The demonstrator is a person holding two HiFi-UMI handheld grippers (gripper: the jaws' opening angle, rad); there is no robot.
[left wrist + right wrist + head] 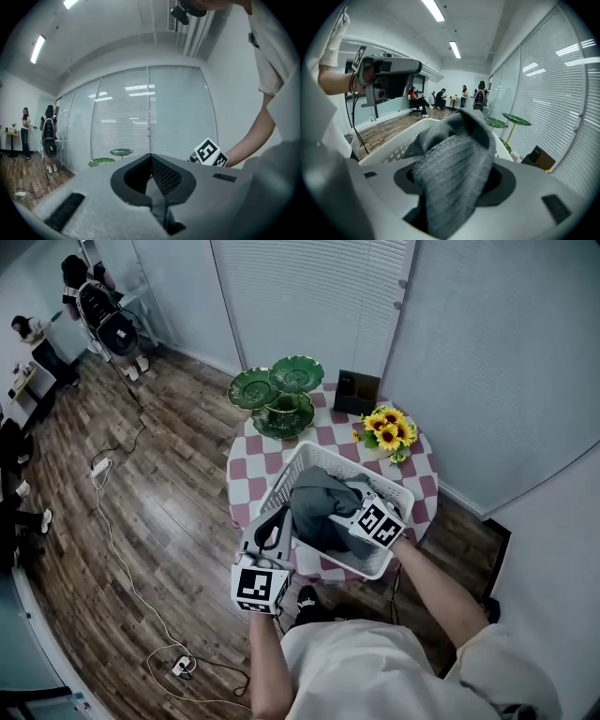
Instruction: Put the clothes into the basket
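**Grey knit going into the basket, and where we think it could go sideways**

Our main worry is the release. The right gripper (366,514) is clamped on a thick grey knit garment (454,159), and the fabric is bunched right across both pads, so when the jaws open it may well cling and get dragged back out over the basket (277,488) rim. Some of the cloth also looks piled high against the basket's near wall, so a loose end could flop over that side instead of dropping in. The basket seems to sit close to the near edge of the checked table (246,474) (hard to be sure from above), and a firm push down on its near side might slide or tip it.

As for pose, the right forearm reaches in over the basket's near-right corner, with the gripper tilted downward into the heap of grey clothes already inside. The garment it holds is over the basket's interior and touching that heap.

The left gripper (151,157) sits just outside the basket's near-left wall and points roughly level, past the basket. Its jaws are closed tip to tip with nothing in them, so it isn't steadying the basket.
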